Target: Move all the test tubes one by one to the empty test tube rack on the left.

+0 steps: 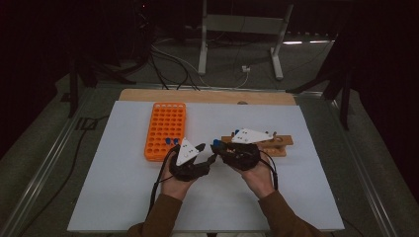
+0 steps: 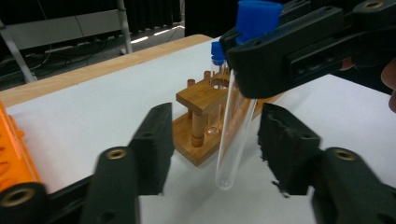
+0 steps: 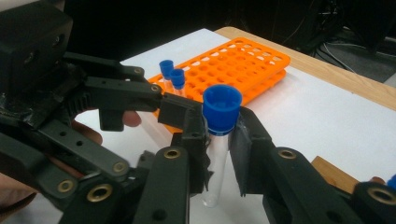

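Note:
A clear test tube [image 2: 235, 128] with a blue cap [image 3: 222, 104] hangs upright just above the white table. My right gripper [image 3: 218, 140] is shut on it right below the cap, and it also comes in from the top right of the left gripper view. My left gripper [image 2: 217, 149] is open, with a jaw on either side of the tube's lower half and a gap on both sides. In the high view the two grippers meet at the table's middle, left gripper [image 1: 206, 153] facing right gripper [image 1: 220, 148].
An orange tube rack [image 1: 165, 129] lies left of the grippers, with two blue-capped tubes [image 3: 170, 72] at its near end. A wooden tube stand [image 2: 205, 100] to the right holds another blue-capped tube [image 2: 217, 50]. Cables and a metal frame lie beyond the table's far edge.

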Demonstrator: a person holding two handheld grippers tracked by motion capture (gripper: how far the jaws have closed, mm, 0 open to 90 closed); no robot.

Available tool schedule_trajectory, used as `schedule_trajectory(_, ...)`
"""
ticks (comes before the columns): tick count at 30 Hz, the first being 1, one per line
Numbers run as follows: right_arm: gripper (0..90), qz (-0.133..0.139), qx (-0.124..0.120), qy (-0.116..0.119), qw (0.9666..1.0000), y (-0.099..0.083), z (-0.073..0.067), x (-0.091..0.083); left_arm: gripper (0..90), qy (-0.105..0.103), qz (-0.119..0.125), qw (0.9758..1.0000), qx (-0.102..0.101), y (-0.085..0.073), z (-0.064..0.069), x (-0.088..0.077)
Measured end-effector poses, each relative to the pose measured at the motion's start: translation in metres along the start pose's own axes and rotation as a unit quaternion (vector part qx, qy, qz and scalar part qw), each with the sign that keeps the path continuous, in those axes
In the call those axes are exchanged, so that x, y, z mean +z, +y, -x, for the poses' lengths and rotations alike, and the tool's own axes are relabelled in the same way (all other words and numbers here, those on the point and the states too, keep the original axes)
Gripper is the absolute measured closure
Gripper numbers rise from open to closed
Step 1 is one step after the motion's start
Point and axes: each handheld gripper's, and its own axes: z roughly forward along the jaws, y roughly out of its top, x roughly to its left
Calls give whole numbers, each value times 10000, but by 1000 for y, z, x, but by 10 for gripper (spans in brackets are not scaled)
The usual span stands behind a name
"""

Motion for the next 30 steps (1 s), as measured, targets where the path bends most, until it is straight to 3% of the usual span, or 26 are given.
schedule_trajectory(8, 769, -6, 37, 81, 10000, 0, -2, 3, 674, -67, 60, 9999, 85, 0, 2, -1)
schedule_trajectory(16, 769, -7, 28, 107, 9999, 0, -4, 5, 773, -153, 94, 9997, 179, 0, 3, -1)
schedule_trajectory(22, 755, 42, 39, 155, 9999, 0, -3, 4, 780, -154, 128, 9996, 203, 0, 3, -2)
schedule_trajectory(25, 667, 154, 136, 240, 9995, 1, 0, 1, 780, -107, 86, 9997, 196, -1, 1, -2)
schedule_trajectory(30, 518, 255, 168, 172, 9994, 2, 6, -6, 781, -41, 83, 9999, 124, -3, -5, -6)
